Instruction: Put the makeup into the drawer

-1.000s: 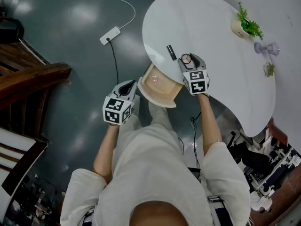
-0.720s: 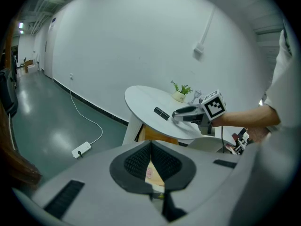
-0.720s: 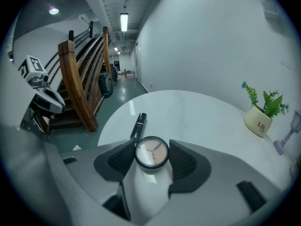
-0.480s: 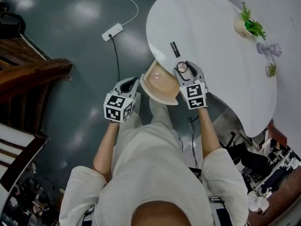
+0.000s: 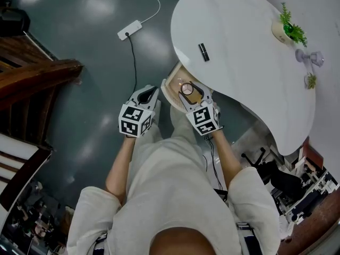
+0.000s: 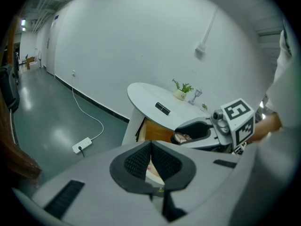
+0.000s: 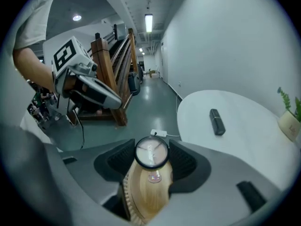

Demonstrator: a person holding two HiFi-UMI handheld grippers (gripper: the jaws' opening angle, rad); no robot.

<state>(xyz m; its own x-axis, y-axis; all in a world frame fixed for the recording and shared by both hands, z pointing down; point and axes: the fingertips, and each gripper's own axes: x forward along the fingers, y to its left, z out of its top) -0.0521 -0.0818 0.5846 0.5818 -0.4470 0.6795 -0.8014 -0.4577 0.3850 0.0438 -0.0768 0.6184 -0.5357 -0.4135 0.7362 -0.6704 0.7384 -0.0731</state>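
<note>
My right gripper [image 5: 187, 92] is shut on a round compact [image 5: 187, 88] with a clear lid, and holds it over the open wooden drawer [image 5: 171, 87] under the white table's [image 5: 239, 47] edge. In the right gripper view the compact [image 7: 151, 152] sits between the pads, with the drawer [image 7: 143, 199] below and a small pink item [image 7: 154, 177] inside it. A black lipstick [image 5: 203, 51] lies on the tabletop. My left gripper [image 5: 146, 95] hovers left of the drawer, shut and empty [image 6: 151, 149].
A potted plant [image 5: 289, 30], a glass [image 5: 309, 57] and a small plant [image 5: 311, 80] stand at the table's far right. A power strip [image 5: 130, 30] with its cable lies on the floor. Wooden furniture [image 5: 37, 84] stands at the left.
My right gripper has carried the compact off the tabletop, leftwards and towards me, to above the open drawer. The left gripper has stayed put.
</note>
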